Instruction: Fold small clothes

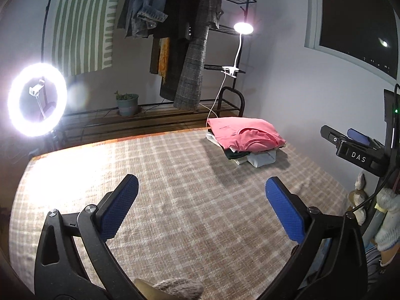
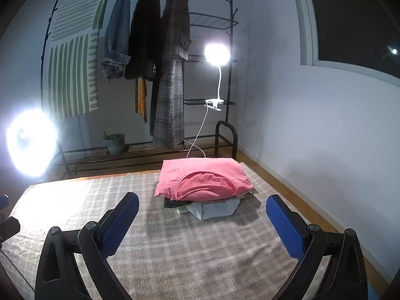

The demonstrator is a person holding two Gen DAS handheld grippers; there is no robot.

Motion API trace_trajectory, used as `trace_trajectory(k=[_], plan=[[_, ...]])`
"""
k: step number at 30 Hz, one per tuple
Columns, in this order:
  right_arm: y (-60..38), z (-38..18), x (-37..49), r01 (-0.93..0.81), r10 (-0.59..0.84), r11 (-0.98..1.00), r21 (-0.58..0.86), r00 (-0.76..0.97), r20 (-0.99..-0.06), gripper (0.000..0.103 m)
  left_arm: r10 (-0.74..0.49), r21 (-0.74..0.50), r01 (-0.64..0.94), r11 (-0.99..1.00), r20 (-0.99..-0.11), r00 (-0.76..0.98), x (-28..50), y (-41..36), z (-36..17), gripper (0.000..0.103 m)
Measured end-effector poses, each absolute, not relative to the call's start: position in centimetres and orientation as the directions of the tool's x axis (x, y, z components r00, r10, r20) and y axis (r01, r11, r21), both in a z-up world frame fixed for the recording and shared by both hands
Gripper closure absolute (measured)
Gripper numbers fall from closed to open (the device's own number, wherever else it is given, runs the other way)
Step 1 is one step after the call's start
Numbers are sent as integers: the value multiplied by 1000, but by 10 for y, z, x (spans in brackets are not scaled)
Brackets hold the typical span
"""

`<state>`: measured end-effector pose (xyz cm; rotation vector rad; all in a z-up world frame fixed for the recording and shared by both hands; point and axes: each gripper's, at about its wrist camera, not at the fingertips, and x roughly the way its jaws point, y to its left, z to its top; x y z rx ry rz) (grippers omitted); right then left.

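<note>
**Both jaws wide and empty, folded stack at the far side of the cloth**

My jaws stand spread as far as they go on both sides, with nothing between the blue pads. My left gripper [image 1: 201,205] hangs over bare checked cloth [image 1: 175,175], pointing down at a slant. My right gripper [image 2: 202,221] does the same, and through its gap I look straight at the pile of folded clothes [image 2: 207,200].

That pile sits near the far edge of the cloth, well clear of both my grippers. A pink garment [image 2: 202,180] lies on top, folded flat with its neckline turned toward me. Under it are a dark piece, something pale, and a light grey or white bundle at the bottom front; I cannot make out from here how many garments are in the stack.

From the left wrist view the pile [image 1: 243,145] lies to the right and ahead, and my right gripper's body [image 1: 355,150] shows at the right edge.

Behind the cloth stands a black clothes rack [image 2: 212,22] with coats hanging on it, a potted plant [image 2: 115,143] on its low shelf, and a clip lamp [image 2: 217,54] shining from a side shelf. A ring light [image 1: 37,100] glares at the left.
</note>
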<state>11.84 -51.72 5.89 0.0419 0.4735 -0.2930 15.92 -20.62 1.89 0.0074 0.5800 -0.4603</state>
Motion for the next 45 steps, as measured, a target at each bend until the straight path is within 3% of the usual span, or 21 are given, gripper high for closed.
trace_trajectory(k=[13,45], plan=[[-502,48,126,278,-261,960,-26,862,-434,0,-386,-113,399,910,-583,715,167,-204,-10,0],[-498,41,130,277,-260,960,-27,857,-445,0,-391,-91,421,902,-582,713,165,-212,-10,0]])
